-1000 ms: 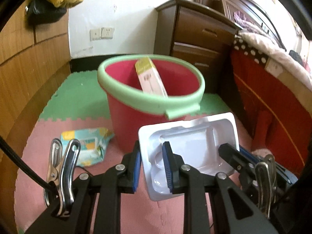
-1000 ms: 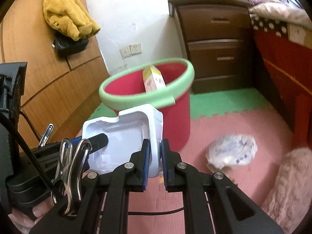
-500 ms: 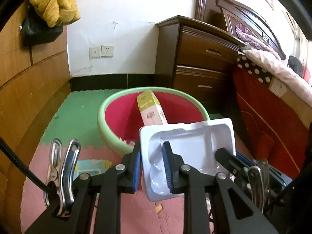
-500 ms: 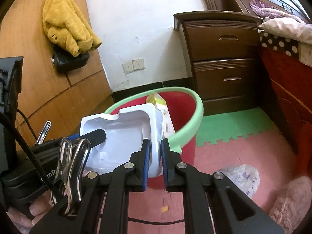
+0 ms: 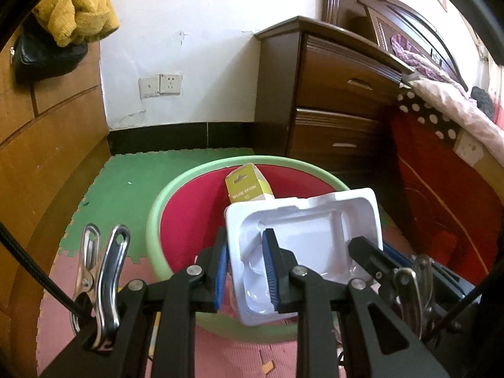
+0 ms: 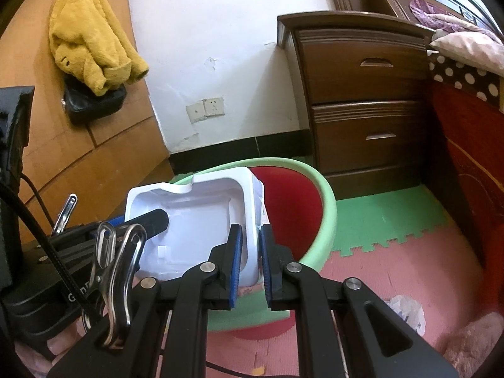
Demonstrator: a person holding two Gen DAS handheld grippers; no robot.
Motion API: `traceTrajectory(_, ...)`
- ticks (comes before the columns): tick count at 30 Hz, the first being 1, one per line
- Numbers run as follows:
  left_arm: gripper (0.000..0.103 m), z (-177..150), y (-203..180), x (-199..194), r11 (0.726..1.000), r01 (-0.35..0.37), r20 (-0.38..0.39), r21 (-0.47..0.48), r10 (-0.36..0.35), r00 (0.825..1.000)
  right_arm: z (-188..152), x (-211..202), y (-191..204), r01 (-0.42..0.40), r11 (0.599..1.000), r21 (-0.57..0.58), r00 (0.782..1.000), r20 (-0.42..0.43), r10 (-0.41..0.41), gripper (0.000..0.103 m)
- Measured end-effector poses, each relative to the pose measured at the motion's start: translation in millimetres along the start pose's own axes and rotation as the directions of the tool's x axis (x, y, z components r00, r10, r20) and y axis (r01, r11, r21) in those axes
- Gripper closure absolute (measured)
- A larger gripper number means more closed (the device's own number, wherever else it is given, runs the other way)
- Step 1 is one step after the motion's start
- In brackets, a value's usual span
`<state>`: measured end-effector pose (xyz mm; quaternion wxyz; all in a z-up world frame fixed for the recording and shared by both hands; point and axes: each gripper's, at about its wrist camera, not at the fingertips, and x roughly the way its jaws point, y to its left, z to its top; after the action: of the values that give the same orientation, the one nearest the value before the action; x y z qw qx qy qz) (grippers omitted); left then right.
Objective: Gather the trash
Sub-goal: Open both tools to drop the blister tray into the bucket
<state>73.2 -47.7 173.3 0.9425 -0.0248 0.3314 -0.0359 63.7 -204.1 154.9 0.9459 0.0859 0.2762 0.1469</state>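
Pink and green foam mats (image 5: pixel 132 186) cover the floor, with a dark wooden dresser (image 5: pixel 340 94) at one o'clock in the left wrist view and a bed (image 5: pixel 441 157) toward three. On the mats stands a red bucket (image 5: pixel 189 220) with a pale green rim, and a yellow carton (image 5: pixel 247 187) leans upright inside it. A white plastic tray (image 5: pixel 308 236) hangs over the bucket's mouth, hollow side facing the cameras, its long axis running roughly from nine to three o'clock in the left wrist view and tipped a little, the right end higher. The left gripper (image 5: pixel 245 272) pinches the tray's left rim, one blue pad outside the wall and one inside. The right gripper (image 6: pixel 250 260) pinches the opposite short wall, which stands edge-on at twelve o'clock between its blue pads. A crumpled white wrapper (image 6: pixel 404 313) lies on the pink mat at four o'clock in the right wrist view.
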Motion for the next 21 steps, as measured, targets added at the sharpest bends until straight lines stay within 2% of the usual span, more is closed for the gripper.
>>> traceTrajectory(13,0.078,-1,6,45,1.0,0.021,-0.078,-0.005,-0.022,0.997,-1,40,-9,0.056,0.998,-0.016,0.998,-0.04,-0.057,0.09)
traceTrajectory(15,0.075,-1,5,45,1.0,0.028,-0.081,0.004,-0.027,0.996,-1,41,-11,0.059,0.998,-0.009,0.997,-0.041,-0.059,0.09)
traceTrajectory(17,0.062,0,5,43,0.999,0.032,-0.079,0.017,-0.03,0.996,0,42,-13,0.062,0.998,-0.003,0.997,-0.043,-0.062,0.087)
traceTrajectory(21,0.058,1,5,36,0.999,0.029,-0.062,0.034,-0.027,0.998,1,40,-15,0.076,0.997,0.001,0.996,-0.036,-0.076,0.08)
